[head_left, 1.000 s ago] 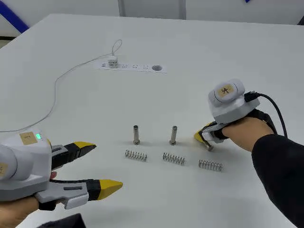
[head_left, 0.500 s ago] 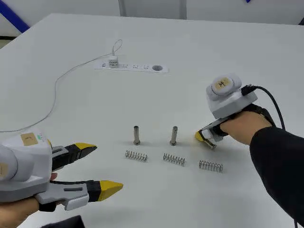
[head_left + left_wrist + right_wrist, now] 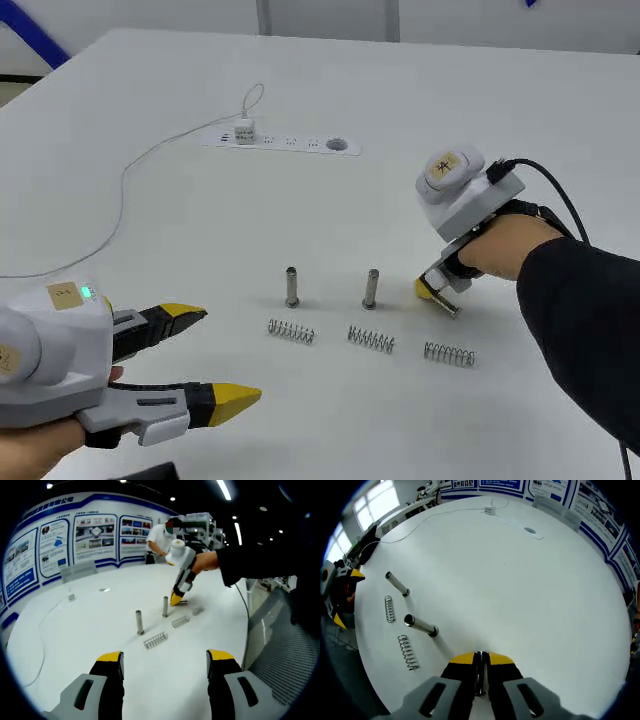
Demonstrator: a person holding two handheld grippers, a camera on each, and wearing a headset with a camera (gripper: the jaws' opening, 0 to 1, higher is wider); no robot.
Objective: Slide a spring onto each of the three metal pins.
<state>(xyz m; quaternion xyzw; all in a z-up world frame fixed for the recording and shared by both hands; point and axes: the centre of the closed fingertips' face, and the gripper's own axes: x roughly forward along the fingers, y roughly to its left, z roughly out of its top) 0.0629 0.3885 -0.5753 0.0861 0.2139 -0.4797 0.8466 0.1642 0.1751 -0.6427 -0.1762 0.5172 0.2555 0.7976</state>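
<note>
Three springs (image 3: 370,339) lie untouched in a row on the white table (image 3: 500,120) in the head view, with two metal pins (image 3: 292,286) standing upright just behind the first two. Over the past second the right gripper (image 3: 432,290) has rocked its body up and toward those pins. Its yellow tips are clamped on the third pin (image 3: 447,306), which leans at the table surface, so this pin seems to be getting set in place before any spring goes on. The left gripper (image 3: 220,355) has stayed low near the table's edge, jaws spread wide and holding nothing. A white power strip (image 3: 290,142) and its thin cable (image 3: 130,170) sit well behind. In the left gripper view, the pins (image 3: 139,622) read as smooth, dull-silver cylinders and the springs (image 3: 155,640) as loose, open wire coils. In the right gripper view, the jaws press together around a thin bright sliver of metal, and the standing pins (image 3: 421,625), each with a slightly wider foot, sit off to the left.
</note>
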